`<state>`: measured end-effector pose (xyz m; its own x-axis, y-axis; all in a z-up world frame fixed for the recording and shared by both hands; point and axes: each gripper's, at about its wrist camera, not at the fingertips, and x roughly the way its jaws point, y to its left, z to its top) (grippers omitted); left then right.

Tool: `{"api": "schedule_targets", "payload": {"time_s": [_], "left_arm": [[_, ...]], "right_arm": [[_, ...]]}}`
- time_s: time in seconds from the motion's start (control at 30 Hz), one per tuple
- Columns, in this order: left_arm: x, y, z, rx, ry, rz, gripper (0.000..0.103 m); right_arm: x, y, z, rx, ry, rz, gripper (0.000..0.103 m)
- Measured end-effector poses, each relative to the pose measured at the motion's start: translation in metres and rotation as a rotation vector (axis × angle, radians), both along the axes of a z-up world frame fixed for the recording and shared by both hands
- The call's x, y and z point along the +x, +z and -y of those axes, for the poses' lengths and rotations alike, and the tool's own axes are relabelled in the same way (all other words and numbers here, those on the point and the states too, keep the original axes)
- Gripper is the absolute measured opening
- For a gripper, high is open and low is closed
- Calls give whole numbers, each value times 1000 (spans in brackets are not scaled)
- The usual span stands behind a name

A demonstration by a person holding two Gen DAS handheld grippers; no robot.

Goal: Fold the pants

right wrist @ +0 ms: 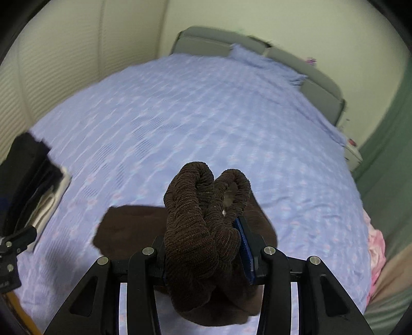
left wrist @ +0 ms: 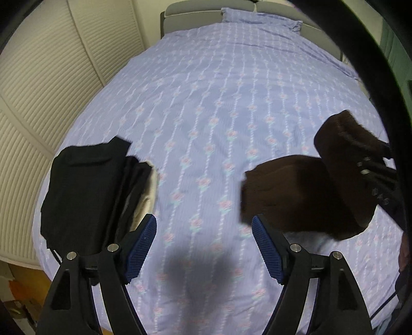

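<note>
Brown ribbed pants [left wrist: 296,195] lie folded on the lilac bedspread [left wrist: 206,103]. My right gripper [right wrist: 206,239] is shut on the bunched waistband of the brown pants [right wrist: 203,226] and lifts that end above the bed. In the left wrist view it shows at the right [left wrist: 376,180], holding the raised flap. My left gripper [left wrist: 204,247] is open and empty, hovering over the bedspread between the brown pants and a stack of dark clothes.
A stack of folded black clothes [left wrist: 85,188] with a pale piece underneath lies at the bed's left edge; it also shows in the right wrist view [right wrist: 25,180]. A pillow [left wrist: 260,18] and grey headboard [right wrist: 303,74] are at the far end. Pink fabric [right wrist: 374,247] lies at the right.
</note>
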<state>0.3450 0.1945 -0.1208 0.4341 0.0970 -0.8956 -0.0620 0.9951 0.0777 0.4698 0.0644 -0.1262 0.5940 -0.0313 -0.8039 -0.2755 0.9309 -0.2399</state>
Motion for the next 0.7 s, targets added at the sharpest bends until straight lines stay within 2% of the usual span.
{"api": "schedule_targets", "payload": {"time_s": [0.2, 0.47, 0.53, 0.6, 0.7], "left_arm": [[-1, -17, -38, -14, 44, -41, 76], [-11, -30, -68, -18, 83, -62, 76], [-4, -33, -72, -14, 89, -63, 76], [-3, -31, -75, -11, 94, -63, 76], [-3, -30, -77, -12, 112, -61, 76]], "right_arm": [[1, -45, -65, -52, 95, -102, 44], [-5, -73, -96, -108, 130, -158, 52], [-8, -74, -99, -110, 131, -169, 60], [-15, -69, -100, -52, 150, -189, 67], [-27, -61, -100, 106, 193, -257, 68]]}}
